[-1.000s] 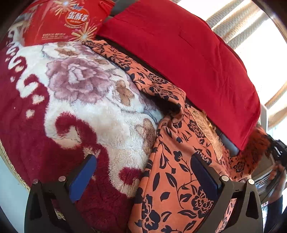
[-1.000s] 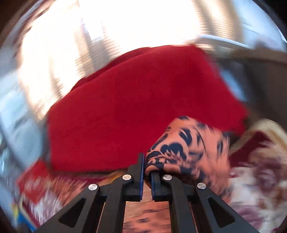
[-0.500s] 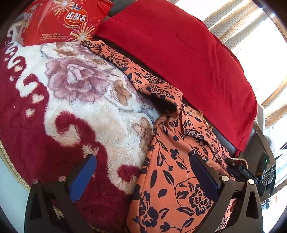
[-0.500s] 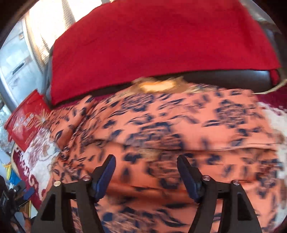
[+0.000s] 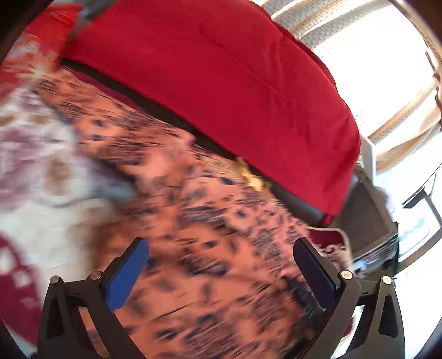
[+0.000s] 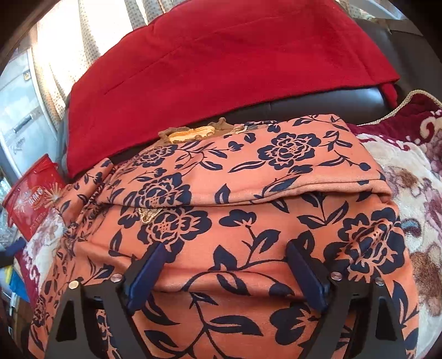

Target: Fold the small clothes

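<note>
Presently the orange floral garment [image 6: 248, 193] lies folded on the blanket [image 6: 408, 171] before the red cushion [image 6: 221, 63], the right gripper [image 6: 226, 273] opening its fingers over it, gripping nothing, and the left gripper [image 5: 221, 270] spread wide, empty.

left wrist view smeared by motion: garment [image 5: 210, 248] print and blanket [image 5: 36, 154] pattern unreadable; red box [image 5: 55, 24] a blur cut off top left. right wrist view: garment [image 6: 248, 221] runs off the bottom edge, box [image 6: 33, 193] lettering too small to read
</note>
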Action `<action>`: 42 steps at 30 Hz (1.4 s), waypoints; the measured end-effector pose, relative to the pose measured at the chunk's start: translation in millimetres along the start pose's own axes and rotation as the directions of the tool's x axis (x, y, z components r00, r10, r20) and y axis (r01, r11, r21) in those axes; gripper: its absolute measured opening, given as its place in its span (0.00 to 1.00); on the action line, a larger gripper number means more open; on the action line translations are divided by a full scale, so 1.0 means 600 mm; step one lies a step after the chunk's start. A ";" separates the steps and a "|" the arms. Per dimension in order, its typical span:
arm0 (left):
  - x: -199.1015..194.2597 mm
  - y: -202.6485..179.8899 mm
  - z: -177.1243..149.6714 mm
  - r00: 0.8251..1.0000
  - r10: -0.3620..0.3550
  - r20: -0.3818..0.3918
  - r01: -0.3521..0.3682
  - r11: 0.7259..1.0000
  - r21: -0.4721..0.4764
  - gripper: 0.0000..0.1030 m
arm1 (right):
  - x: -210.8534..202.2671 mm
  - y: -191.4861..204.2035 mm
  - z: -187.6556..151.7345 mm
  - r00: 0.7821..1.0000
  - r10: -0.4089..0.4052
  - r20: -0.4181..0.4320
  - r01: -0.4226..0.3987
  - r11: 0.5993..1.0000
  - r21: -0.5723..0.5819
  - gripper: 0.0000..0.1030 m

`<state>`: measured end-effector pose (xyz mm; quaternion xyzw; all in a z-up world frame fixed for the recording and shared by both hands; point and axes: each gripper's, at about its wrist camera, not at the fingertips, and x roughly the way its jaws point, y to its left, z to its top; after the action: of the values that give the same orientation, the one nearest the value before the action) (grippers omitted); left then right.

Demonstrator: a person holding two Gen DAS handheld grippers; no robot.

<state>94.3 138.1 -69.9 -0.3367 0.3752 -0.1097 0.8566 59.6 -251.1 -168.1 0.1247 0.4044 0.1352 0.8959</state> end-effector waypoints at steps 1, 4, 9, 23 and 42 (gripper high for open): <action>0.025 -0.006 0.009 1.000 -0.010 -0.026 0.009 1.000 -0.015 1.00 | -0.004 -0.006 0.001 1.000 0.026 0.010 -0.026 1.000 0.017 0.89; 0.124 0.013 0.030 0.987 -0.067 -0.144 0.038 0.980 -0.197 1.00 | -0.010 -0.021 -0.002 0.996 0.084 0.036 -0.085 0.995 0.056 0.89; 0.208 0.090 0.031 0.978 -0.078 -0.192 -0.027 0.870 -0.493 0.78 | -0.013 -0.024 -0.005 0.991 0.118 0.056 -0.122 0.990 0.075 0.89; 0.193 0.069 -0.019 0.959 0.282 -0.004 -0.282 0.959 0.027 0.10 | -0.018 -0.044 -0.004 0.985 0.159 0.068 -0.165 0.981 0.102 0.89; 0.166 0.111 -0.033 0.985 0.164 0.060 -0.163 0.986 -0.013 0.10 | 0.035 -0.264 0.153 0.937 0.347 -0.046 -0.258 0.774 0.579 0.81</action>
<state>145.0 134.3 -180.5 -0.3115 0.3757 -0.0270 0.8724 164.7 -402.3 -176.3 0.4367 0.4669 0.1612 0.7519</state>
